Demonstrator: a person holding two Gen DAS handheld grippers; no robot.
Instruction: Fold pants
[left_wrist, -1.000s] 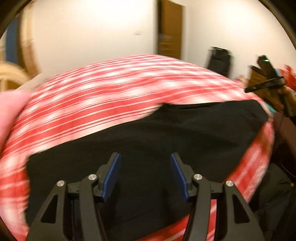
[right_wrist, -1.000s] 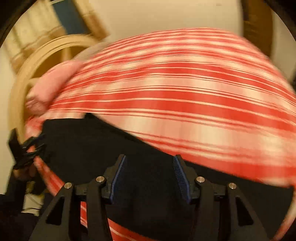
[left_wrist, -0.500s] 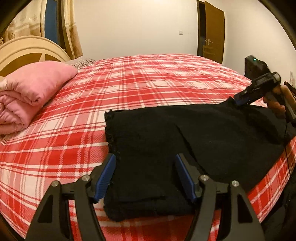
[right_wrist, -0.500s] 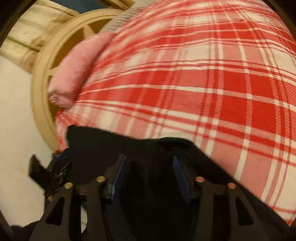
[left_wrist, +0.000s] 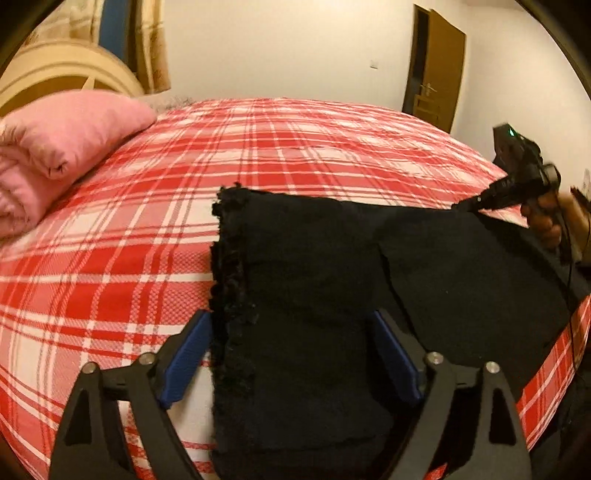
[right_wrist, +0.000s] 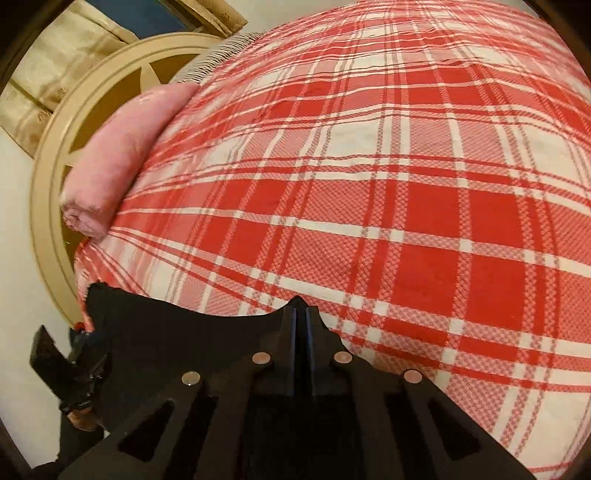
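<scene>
So we've got the black pants (left_wrist: 303, 295) spread along the near edge of the plaid bed (left_wrist: 280, 147). Our right gripper (right_wrist: 301, 314) is pinched tight on the far edge, left gripper (left_wrist: 291, 350) gaping wide over the frayed hem.

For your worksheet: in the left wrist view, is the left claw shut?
No, the left claw stands open, astride the black pants.
</scene>
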